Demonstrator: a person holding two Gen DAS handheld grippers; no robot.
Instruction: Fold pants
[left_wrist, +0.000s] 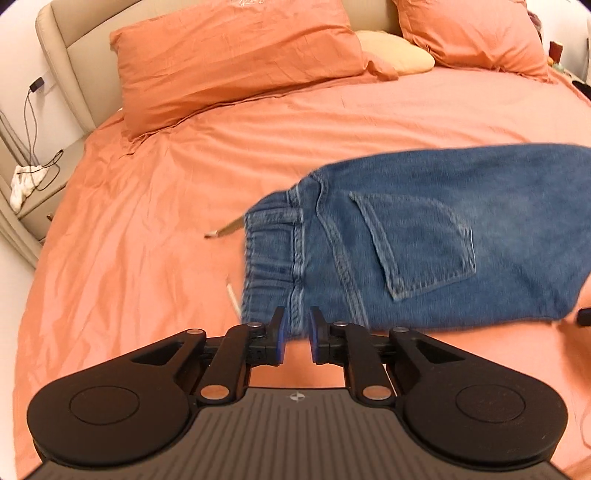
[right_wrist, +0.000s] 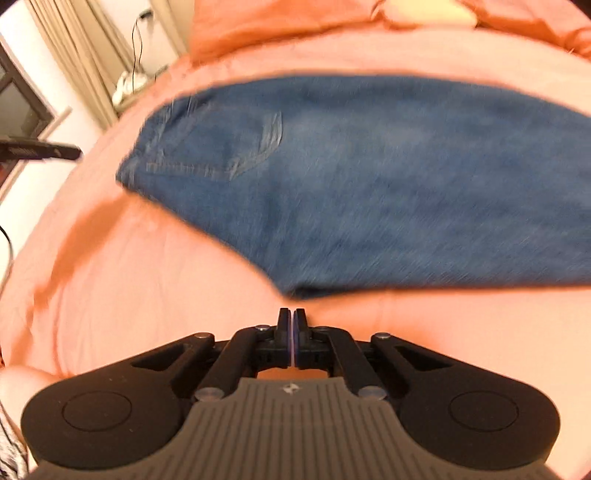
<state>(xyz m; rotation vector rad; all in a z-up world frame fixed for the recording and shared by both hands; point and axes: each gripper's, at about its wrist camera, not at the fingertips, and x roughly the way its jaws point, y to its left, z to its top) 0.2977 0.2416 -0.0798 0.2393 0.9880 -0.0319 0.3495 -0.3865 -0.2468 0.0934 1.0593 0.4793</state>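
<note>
Left tool parted by jeans waistband; right tool pinched, empty.

Right gripper at lower centre of frame, pads pressed together, nothing between them. Tips sit just short of the near edge of the blue jeans, not touching. Jeans lie folded across the middle and right of frame on the orange bedsheet, back pocket stitching toward upper left. Picture motion-blurred. Black bar juts in at left edge.
</note>
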